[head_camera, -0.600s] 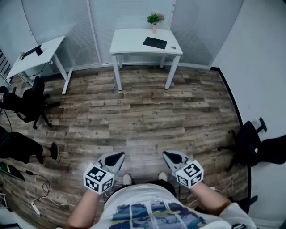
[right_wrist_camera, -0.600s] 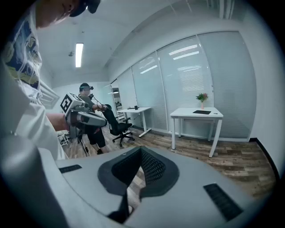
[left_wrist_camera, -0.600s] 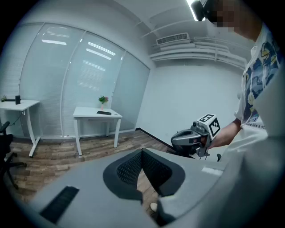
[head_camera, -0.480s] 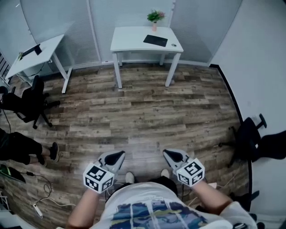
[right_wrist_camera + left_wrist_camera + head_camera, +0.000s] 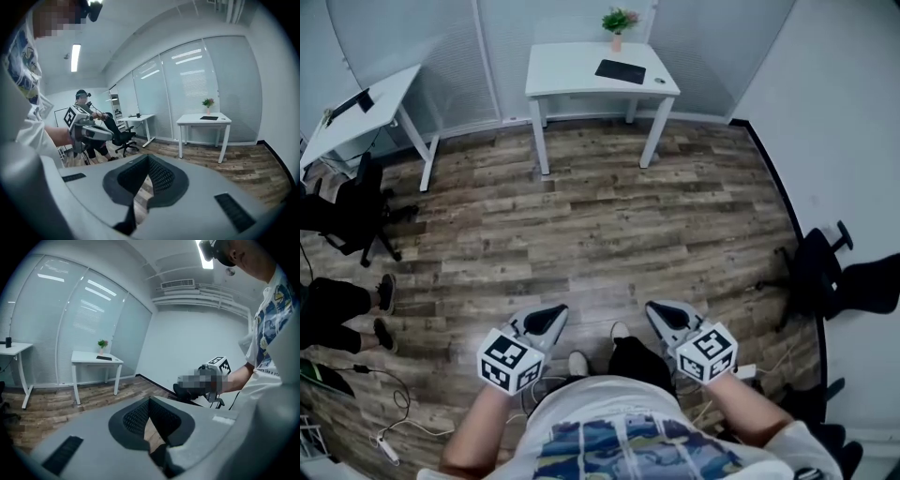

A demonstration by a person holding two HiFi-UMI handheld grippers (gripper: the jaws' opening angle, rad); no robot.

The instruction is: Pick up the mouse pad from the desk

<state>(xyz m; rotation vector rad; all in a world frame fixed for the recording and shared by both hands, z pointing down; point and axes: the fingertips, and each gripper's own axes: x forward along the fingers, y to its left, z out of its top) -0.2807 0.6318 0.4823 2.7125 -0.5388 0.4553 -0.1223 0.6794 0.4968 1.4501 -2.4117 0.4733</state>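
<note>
The mouse pad [image 5: 621,71] lies on the white bench [image 5: 572,80] across the wooden floor [image 5: 609,225], well apart from the left gripper [image 5: 546,322] and right gripper [image 5: 665,316], both pressed together on nothing. Best to walk right up, then spread one gripper and take the pad's near edge.

The floor [image 5: 609,225] was brown wood. A white tabletop [image 5: 572,70] stood by the far glass wall [image 5: 412,37]. A black chair [image 5: 820,277] sat right.

All 3 cams toward far desk [image 5: 567,73]
</note>
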